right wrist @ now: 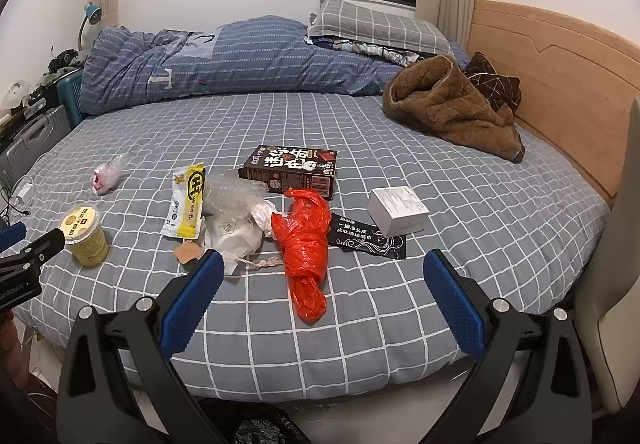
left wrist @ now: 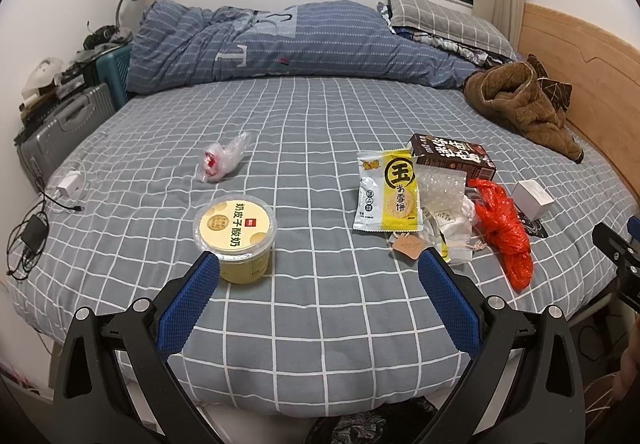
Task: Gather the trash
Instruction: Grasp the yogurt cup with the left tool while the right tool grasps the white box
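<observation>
A: where's the trash?
B: on the bed [right wrist: 400,147]. The red plastic bag [right wrist: 306,244] lies straight ahead of the right gripper [right wrist: 323,270], long axis running away from it, between its wide-spread fingers.
A: and the left gripper [left wrist: 319,272]?
B: also wide, empty. The yogurt cup [left wrist: 236,232] stands upright just beyond its left finger.

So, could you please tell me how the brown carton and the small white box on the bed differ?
The brown carton is dark, printed with large characters, and long; the small white box is plain and nearly cube-shaped. The carton lies farther from the camera, next to the red plastic bag; the white box sits nearer, partly on a black sachet. Both rest on the checked sheet, untouched.
</observation>
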{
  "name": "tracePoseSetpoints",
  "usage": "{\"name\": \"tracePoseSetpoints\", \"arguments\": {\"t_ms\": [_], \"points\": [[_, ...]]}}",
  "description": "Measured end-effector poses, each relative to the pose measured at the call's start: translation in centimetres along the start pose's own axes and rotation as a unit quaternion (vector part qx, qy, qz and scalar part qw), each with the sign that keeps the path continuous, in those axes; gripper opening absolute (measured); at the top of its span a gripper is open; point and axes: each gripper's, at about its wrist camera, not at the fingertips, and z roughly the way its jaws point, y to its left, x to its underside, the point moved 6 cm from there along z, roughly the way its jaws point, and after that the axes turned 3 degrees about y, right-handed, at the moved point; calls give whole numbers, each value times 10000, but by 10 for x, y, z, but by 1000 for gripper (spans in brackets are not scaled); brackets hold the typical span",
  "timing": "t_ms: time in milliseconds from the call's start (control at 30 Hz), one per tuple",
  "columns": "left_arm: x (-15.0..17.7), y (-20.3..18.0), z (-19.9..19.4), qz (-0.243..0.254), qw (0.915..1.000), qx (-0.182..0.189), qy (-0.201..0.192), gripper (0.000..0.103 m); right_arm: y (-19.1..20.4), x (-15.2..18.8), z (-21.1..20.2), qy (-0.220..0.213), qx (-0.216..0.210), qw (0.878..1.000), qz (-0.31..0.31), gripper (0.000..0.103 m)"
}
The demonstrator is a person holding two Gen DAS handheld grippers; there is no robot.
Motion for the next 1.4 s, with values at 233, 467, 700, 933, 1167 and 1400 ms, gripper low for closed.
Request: {"name": "tracePoseSetpoints", "arguments": {"t_ms": [233,467,700,933,1167,1400], "points": [[2,9,5,-37,10000,-65,58,97,0,-1,2,8,4,10000,-13,96],[-2,28,25,-90,9992,-283,249,97,-20,-19,35,214,258,9994,98,96],[-5,53,66,-327,9970,-139,694,97,-75,-45,108,594,528,9965,240,96],[2,71,108,-514,9923,-119,1117,97,-109,-49,192,1139,496,9922,113,96],[-1,70,130,-266,9918,-369,1193,97,-118,-35,247,1584,410,9865,45,96],[-5,70,146,-160,9913,-479,1219,96,-114,-31,266,1724,328,9845,-23,93]]}}
